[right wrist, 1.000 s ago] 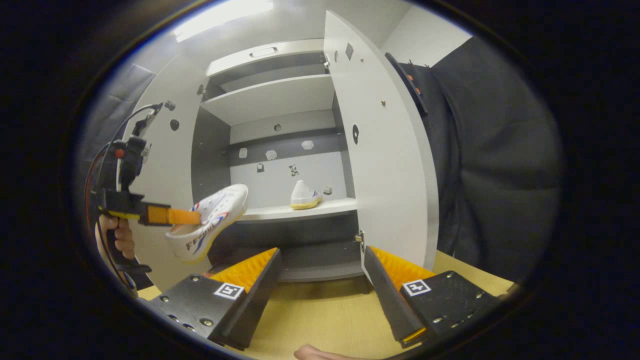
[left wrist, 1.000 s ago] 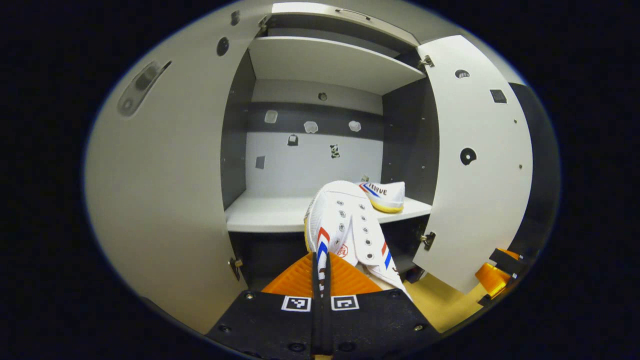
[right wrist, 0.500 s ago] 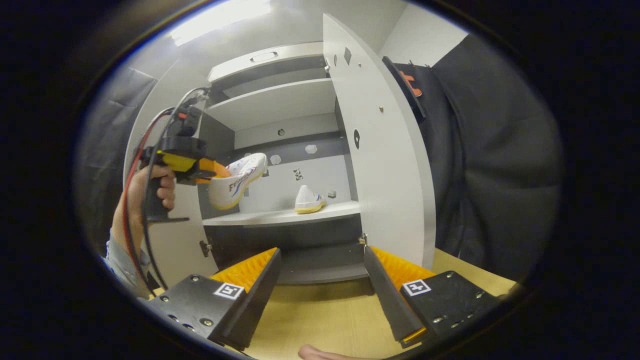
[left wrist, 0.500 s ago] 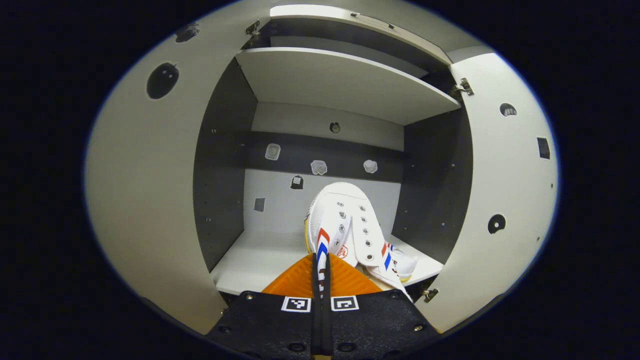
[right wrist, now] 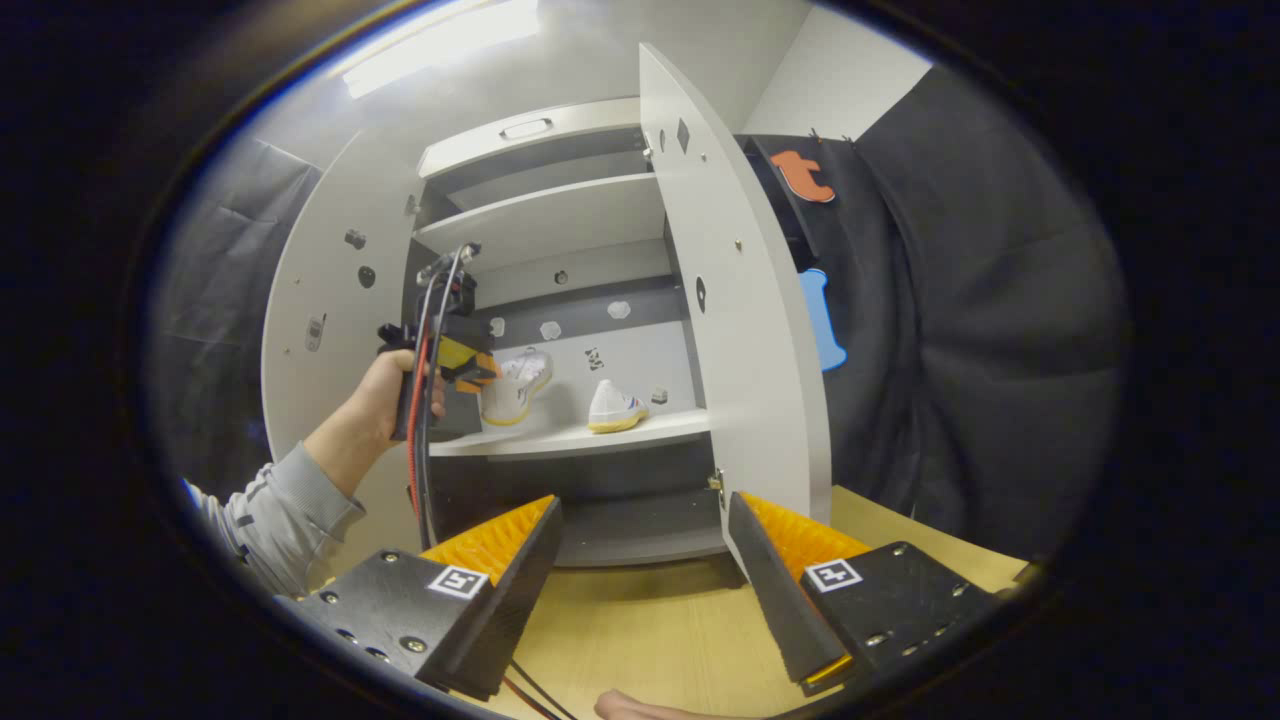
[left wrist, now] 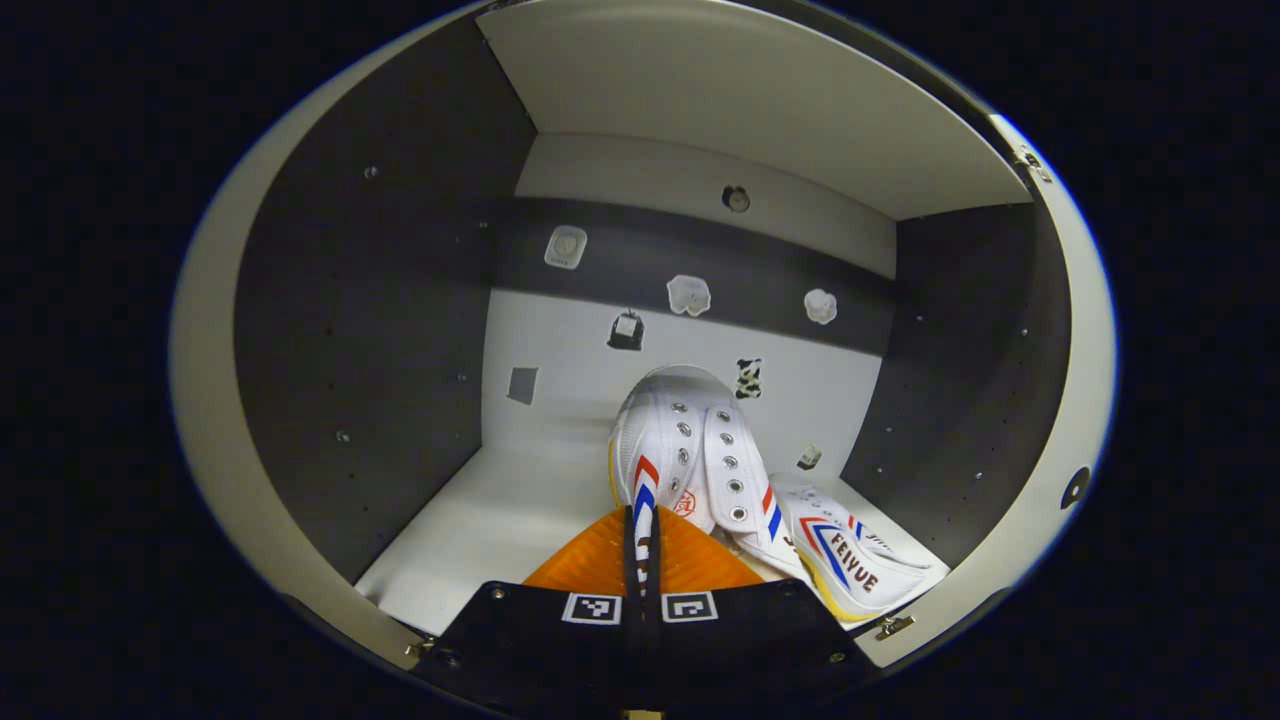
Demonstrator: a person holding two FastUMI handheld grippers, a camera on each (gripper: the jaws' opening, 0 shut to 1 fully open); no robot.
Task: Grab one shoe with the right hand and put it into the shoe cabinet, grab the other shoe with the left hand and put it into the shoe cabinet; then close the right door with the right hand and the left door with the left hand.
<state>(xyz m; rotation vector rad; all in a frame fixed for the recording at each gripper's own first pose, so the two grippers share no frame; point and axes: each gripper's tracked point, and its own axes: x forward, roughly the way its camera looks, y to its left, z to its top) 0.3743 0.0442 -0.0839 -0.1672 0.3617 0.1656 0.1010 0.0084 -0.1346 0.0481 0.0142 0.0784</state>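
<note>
The left gripper (left wrist: 641, 540), fingers clenched on the second shoe (left wrist: 680, 450), should have lowered it onto the shelf (left wrist: 480, 530) beside the first shoe (left wrist: 850, 560) before releasing; the right gripper (right wrist: 640, 560) hung released.

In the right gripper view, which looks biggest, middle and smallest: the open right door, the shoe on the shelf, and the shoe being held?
1. Right door, by far.
2-3. Held shoe and shoe on the shelf look about alike; too close to rank.

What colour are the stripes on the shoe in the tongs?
Red and blue on the white shoe, clearest in the left gripper view.
</note>
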